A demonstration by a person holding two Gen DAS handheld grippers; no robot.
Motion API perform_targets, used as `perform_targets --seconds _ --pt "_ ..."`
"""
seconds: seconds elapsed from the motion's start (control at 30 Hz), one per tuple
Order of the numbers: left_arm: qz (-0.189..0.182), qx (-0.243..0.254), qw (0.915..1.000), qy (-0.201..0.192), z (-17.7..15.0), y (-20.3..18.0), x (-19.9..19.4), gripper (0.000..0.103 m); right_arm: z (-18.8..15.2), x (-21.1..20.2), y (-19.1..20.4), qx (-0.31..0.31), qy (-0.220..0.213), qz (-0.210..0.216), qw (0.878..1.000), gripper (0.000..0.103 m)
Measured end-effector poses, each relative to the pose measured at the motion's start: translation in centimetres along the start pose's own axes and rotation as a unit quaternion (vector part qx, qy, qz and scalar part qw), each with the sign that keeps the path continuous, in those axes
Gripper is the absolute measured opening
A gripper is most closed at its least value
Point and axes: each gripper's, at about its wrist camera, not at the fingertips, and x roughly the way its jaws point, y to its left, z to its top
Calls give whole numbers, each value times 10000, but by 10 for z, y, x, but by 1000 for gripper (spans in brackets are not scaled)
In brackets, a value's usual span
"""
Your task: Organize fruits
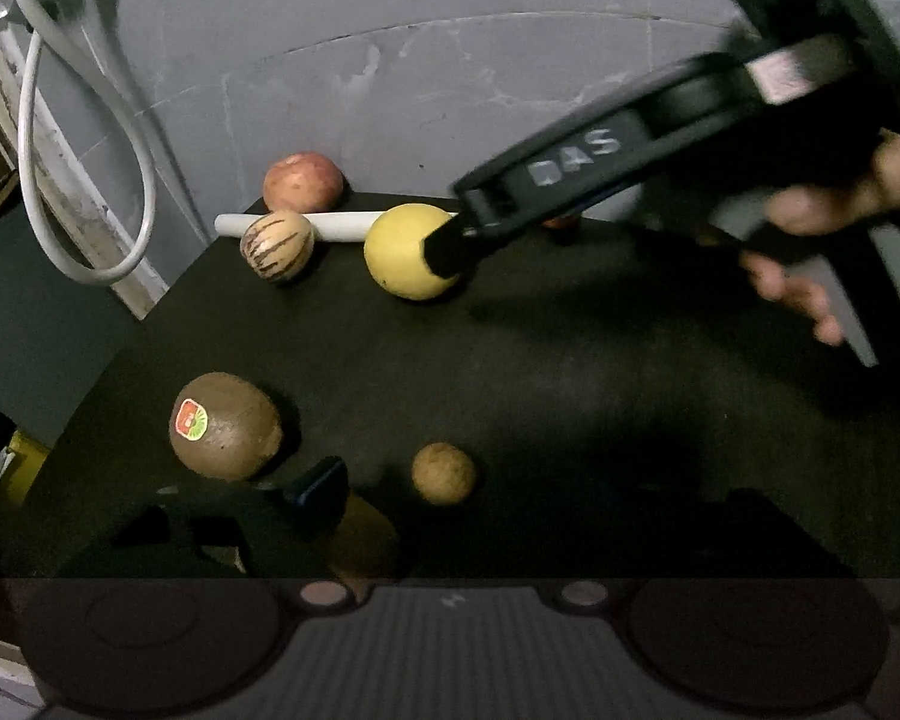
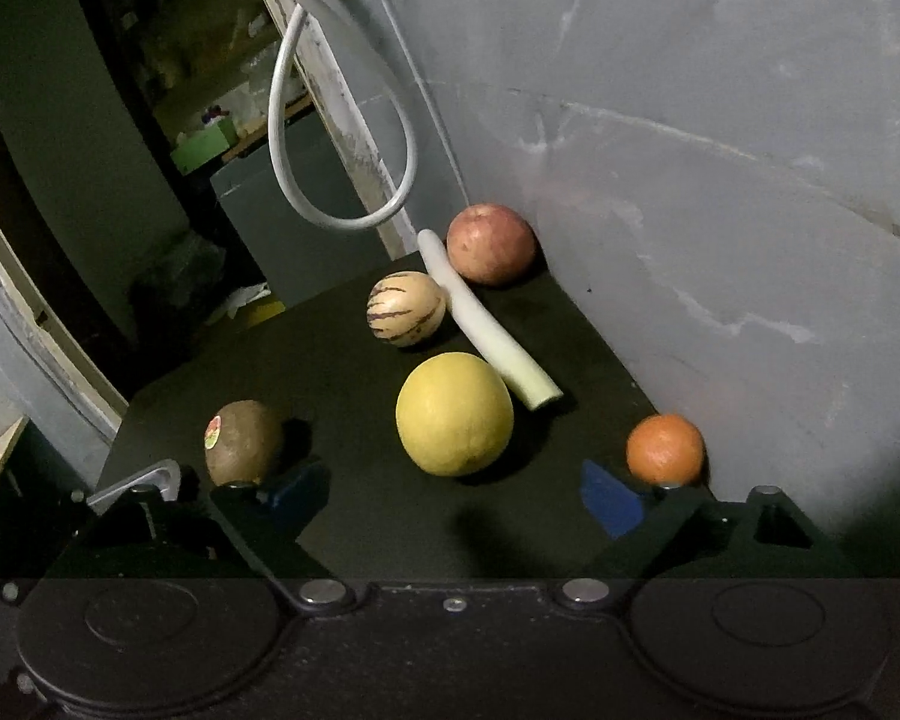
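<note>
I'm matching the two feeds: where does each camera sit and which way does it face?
Left wrist: on the left hand-held gripper, looking down at the kiwi; the right hand-held gripper and a hand cross it.
Right wrist: on the right one, facing the yellow fruit; own fingers show.
Shared: kiwi, yellow fruit, apple.

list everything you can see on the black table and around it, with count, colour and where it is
apple: 1, red, far corner by the wall
striped fruit: 1, cream with dark stripes, left of the white stalk
white stalk: 1, white to pale green, lying between apple and yellow fruit
yellow fruit: 1, yellow, table middle
orange: 1, orange, right edge near the wall
kiwi: 1, brown with sticker, left edge
small round fruit: 1, tan, near edge
cable: 1, white, looped on the wall
table: 1, black
left gripper: 1, black, open, by the kiwi
right gripper: 1, black with blue pads, open, before the yellow fruit
hand: 1, on the right gripper's handle
</note>
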Motion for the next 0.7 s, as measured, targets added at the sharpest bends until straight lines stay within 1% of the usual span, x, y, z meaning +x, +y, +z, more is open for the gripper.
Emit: perform_targets --seconds 0.17,0.27,0.3,0.4,0.47,0.5,0.57,0.6,0.7 --pt "-57 -48 10000 36 1 1 6 68 6 19 1 -9 161 51 9999 87" --pt "5 -100 9999 105 1 1 11 63 6 28 3 -49 226 16 9997 86" --pt "18 -123 9999 104 1 1 12 62 5 31 3 -66 238 5 9997 86" --pt "-14 -223 9997 130 0 2 14 58 5 39 5 -138 274 -44 9995 83" --pt "13 -248 9995 183 -1 2 16 48 5 44 6 -188 295 -74 9994 80" --pt "21 -263 9994 215 -1 2 18 46 5 46 6 -210 293 -87 9993 79" --pt "44 -264 9995 191 -3 2 18 45 5 49 6 -246 299 -114 9992 75" --pt "41 -272 9995 184 -4 1 17 45 5 50 6 -263 288 -123 9992 75" --pt "4 -369 9992 177 -4 0 17 39 5 51 6 -339 254 -150 9990 73"
